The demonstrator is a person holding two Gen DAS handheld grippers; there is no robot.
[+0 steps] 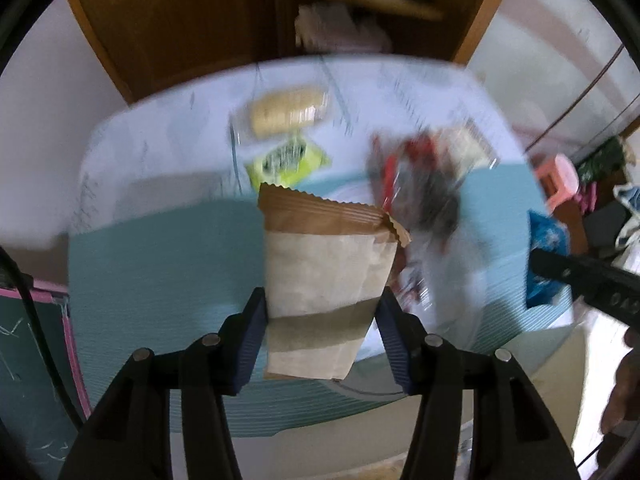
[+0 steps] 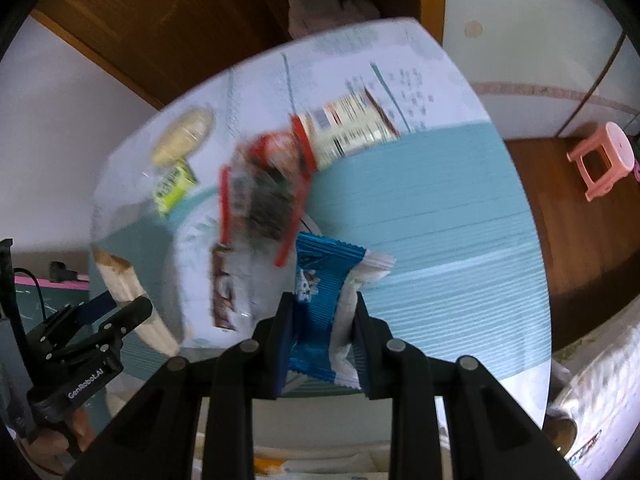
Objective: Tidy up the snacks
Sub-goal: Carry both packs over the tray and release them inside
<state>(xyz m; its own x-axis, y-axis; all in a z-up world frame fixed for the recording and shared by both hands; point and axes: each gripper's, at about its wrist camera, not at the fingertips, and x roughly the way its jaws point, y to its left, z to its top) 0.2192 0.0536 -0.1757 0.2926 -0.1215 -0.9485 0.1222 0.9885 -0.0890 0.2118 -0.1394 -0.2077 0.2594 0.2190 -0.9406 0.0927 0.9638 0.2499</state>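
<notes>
White walls (image 2: 60, 120), wooden door (image 1: 180, 20), pink stool (image 2: 604, 160).

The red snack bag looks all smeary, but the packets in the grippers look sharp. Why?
Left wrist view: the brown paper packet in the left gripper is crisp, while the red snack bag is motion-smeared. Right wrist view: the blue wrapper in the right gripper is sharp; the table bends from the fisheye.

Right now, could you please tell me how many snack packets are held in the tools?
2: a brown paper packet in the left tool, and a blue-and-white packet in the right tool.
</notes>
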